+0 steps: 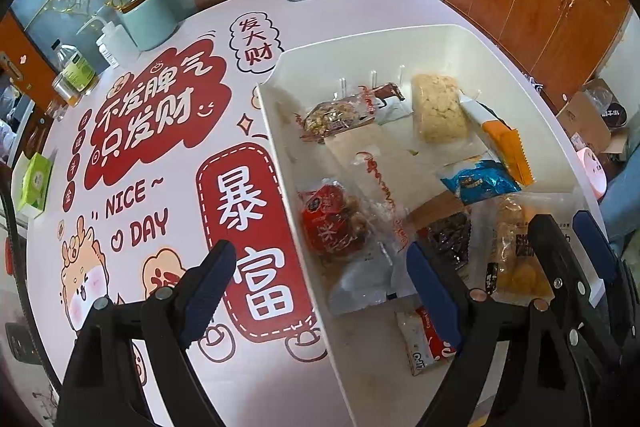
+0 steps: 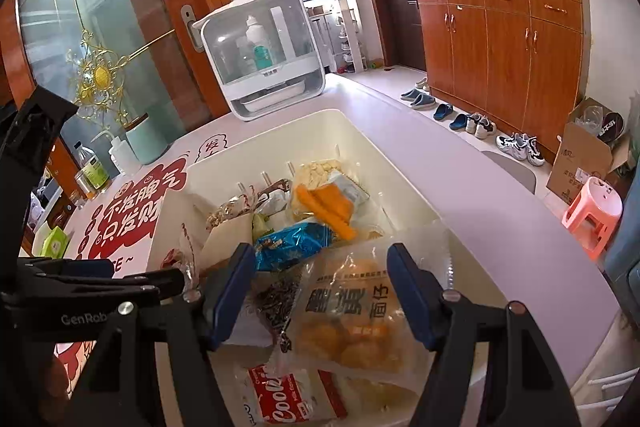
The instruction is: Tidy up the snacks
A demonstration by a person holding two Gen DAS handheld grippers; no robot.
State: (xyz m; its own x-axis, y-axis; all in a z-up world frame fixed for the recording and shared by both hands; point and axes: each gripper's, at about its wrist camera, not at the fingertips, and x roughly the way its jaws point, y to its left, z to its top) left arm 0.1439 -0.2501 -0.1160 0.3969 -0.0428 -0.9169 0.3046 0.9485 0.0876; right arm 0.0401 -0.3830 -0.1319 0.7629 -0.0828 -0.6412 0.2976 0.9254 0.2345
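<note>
Over the near end of the white bin (image 1: 400, 39), my right tongs (image 2: 322, 291) are spread above a clear pack of yellow puffs (image 2: 352, 311), not pinching it. My left tongs (image 1: 320, 291) are spread too, straddling the bin's left wall. Just below: cookie packet (image 2: 296, 403). Mid-bin: blue foil packet (image 2: 292, 243), red packet (image 1: 324, 219). Far end: pale rice cracker pack (image 1: 438, 109). Bin sits on the printed counter (image 1: 160, 147).

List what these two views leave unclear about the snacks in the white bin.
- Red-and-white cookie packet: cut off by the right wrist frame's bottom edge.
- Dark seed packet: partly hidden behind the right tool's left finger.
- Blue foil packet: print too small in the left wrist view.
</note>
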